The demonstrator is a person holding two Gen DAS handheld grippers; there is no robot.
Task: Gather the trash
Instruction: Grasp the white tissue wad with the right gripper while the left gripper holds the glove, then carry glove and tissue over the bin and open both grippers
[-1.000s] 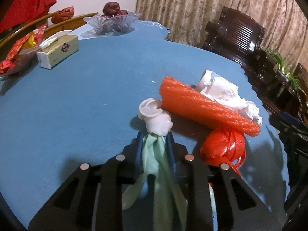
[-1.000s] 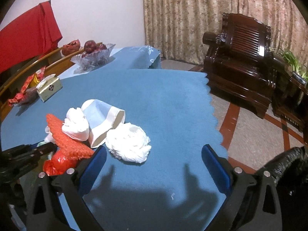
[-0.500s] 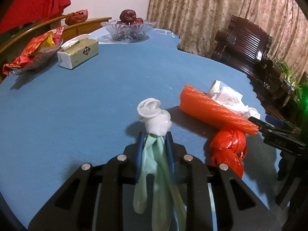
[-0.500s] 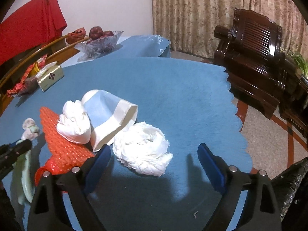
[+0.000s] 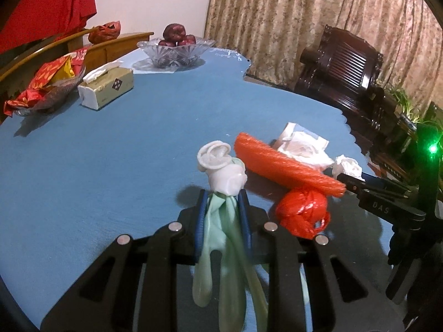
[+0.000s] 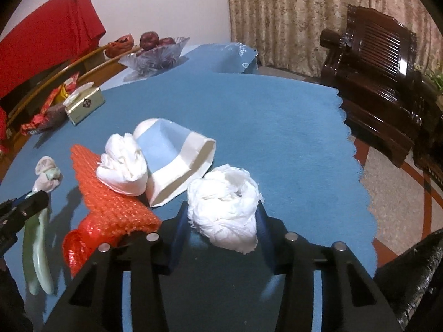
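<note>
- The right gripper (image 6: 221,218) had its jaws closing from wide apart a second earlier; the tissue wad (image 6: 224,204) sat between the blue pads, which looked to be at its sides, though a firm press could not be confirmed.
- The left gripper (image 5: 221,207) kept its narrow hold on the green glove (image 5: 221,238), whose knotted white end (image 5: 221,166) stuck out past the tips toward 12 o'clock, fingers trailing to 6.
- The glove had risen a little off the blue table (image 5: 110,152), so one piece looked collected and the wad was likely next.
- In the right view the wad lay at 6 o'clock of the paper cup (image 6: 177,155), roundish, with no clear long axis.
- The cup lay on its side, mouth toward 4 o'clock, axis running 10 to 4.
- The orange mesh (image 6: 110,196) ran 11 to 5, at 9 o'clock of the wad.
</note>
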